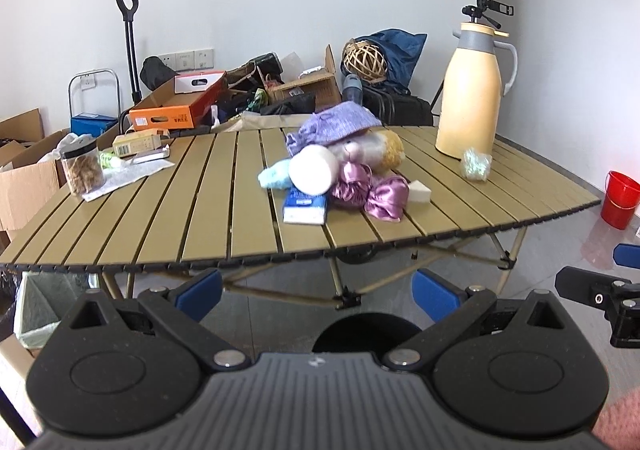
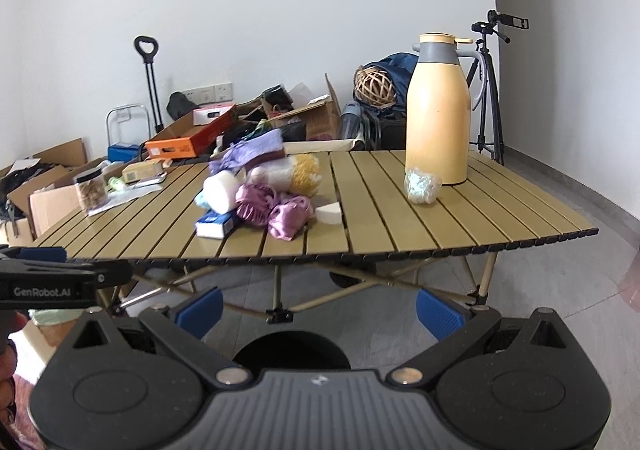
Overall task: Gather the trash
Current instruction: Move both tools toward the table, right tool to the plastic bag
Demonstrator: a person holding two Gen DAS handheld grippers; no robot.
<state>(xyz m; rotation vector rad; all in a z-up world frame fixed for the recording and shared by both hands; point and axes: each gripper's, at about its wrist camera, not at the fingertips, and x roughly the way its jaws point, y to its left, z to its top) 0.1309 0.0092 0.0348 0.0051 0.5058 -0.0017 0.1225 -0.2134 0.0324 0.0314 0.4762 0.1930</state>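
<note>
Left wrist view: left tool [image 1: 316, 292] is hanging wide and empty below the counter [image 1: 224, 218]; crumpled wrapper [image 1: 477, 165] is lying beside the thermos [image 1: 472, 90].
Right wrist view: right tool [image 2: 319, 310] is gaping empty; I'd be approaching the crumpled wrapper [image 2: 421, 186] from above, clearing the thermos [image 2: 438, 110].

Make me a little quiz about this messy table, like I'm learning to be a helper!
1. True or false: the yellow jug is lying on its side.
2. What sits right in front of the jug: A) a crumpled wrapper, B) a spoon, C) a shoe?
3. Fill in: both the left gripper and the right gripper are ____ and hold nothing.

Key: 1 false, it stands upright. 2 A, the crumpled wrapper. 3 open.
</note>
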